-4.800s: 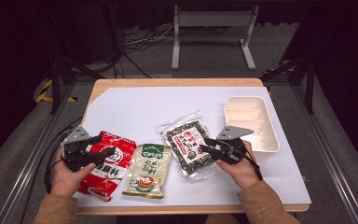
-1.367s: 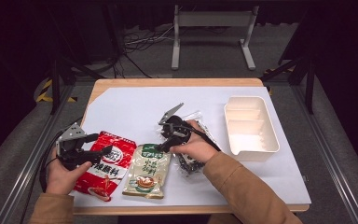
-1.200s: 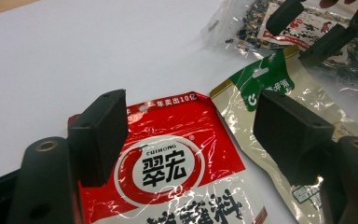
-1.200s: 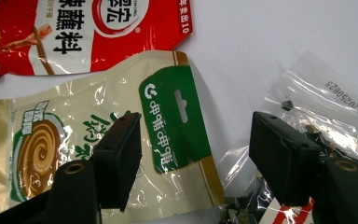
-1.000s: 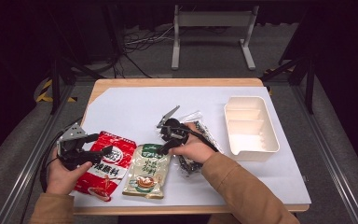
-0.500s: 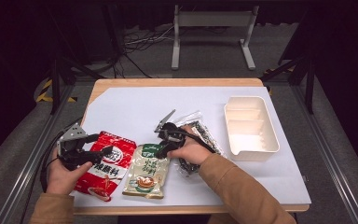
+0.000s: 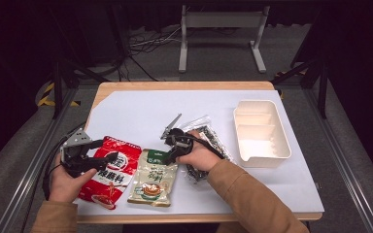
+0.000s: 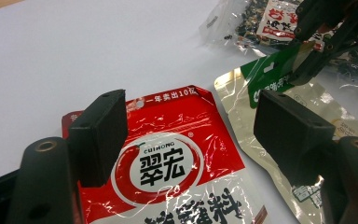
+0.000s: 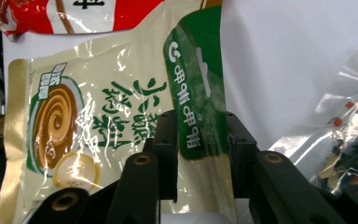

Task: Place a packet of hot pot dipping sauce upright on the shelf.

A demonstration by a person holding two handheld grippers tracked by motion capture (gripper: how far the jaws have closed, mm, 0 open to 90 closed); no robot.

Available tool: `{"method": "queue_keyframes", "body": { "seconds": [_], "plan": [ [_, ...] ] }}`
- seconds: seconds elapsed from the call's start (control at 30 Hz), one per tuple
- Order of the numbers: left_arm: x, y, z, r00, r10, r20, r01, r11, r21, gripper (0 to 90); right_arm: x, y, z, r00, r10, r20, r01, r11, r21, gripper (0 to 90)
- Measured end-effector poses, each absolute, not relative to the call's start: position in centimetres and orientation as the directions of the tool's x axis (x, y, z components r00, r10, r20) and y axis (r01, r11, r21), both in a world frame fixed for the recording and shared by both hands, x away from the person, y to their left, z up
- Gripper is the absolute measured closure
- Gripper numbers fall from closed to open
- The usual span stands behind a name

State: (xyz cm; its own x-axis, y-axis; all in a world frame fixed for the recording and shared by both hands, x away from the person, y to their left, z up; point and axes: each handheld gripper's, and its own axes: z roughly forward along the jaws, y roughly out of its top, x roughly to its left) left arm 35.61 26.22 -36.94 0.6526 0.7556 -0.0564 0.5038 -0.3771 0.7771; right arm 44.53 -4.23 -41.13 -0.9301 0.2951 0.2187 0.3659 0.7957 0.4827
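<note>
The right hand-held gripper [image 9: 196, 154] has just been closing its jaws on the green top edge of the glossy cream pouch [image 9: 121, 116], which lies flat on the tabletop [image 7: 141, 111] directly before it.

Right claw [image 7: 169, 154] — jaws newly closed on green-topped pouch [image 7: 153, 177] edge

Cream-and-green sauce packet [image 7: 152, 177] lies flat between red and clear packets.

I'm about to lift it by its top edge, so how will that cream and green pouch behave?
The cream and green pouch will probably droop from the right gripper, since it is a thin, flat film packet. Its glossy, crinkled surface looks slippery. It lies flat, so it is probably light.
</note>
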Motion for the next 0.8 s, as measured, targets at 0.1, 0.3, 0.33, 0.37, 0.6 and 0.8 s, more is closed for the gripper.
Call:
{"method": "queue_keyframes", "body": {
  "seconds": [0.1,0.3,0.33,0.37,0.6,0.8],
  "plan": [
    [35.6,26.2,-36.9,0.654,0.754,-0.058,0.503,-0.376,0.778,26.6,44.3,-4.1,-41.2,-0.936,0.286,0.203,0.350,0.809,0.472,76.3],
    [35.6,26.1,-36.9,0.654,0.754,-0.055,0.503,-0.380,0.776,26.6,44.3,-4.0,-41.3,-0.939,0.282,0.197,0.342,0.822,0.455,86.0],
    [35.6,26.1,-37.0,0.654,0.754,-0.057,0.503,-0.377,0.778,26.6,44.2,-4.0,-41.2,-0.942,0.276,0.193,0.335,0.825,0.455,89.0],
    [35.6,26.2,-37.0,0.653,0.755,-0.057,0.504,-0.377,0.777,26.6,44.1,-3.9,-41.2,-0.943,0.276,0.188,0.333,0.828,0.452,89.2],
    [35.6,26.3,-36.9,0.648,0.759,-0.062,0.508,-0.370,0.778,26.6,43.8,-4.0,-40.5,-0.950,0.259,0.176,0.312,0.830,0.463,89.5],
    [35.6,26.5,-37.0,0.645,0.761,-0.065,0.511,-0.367,0.777,26.6,43.2,-4.2,-39.0,-0.958,0.242,0.155,0.287,0.829,0.479,89.6]
  ]
}}
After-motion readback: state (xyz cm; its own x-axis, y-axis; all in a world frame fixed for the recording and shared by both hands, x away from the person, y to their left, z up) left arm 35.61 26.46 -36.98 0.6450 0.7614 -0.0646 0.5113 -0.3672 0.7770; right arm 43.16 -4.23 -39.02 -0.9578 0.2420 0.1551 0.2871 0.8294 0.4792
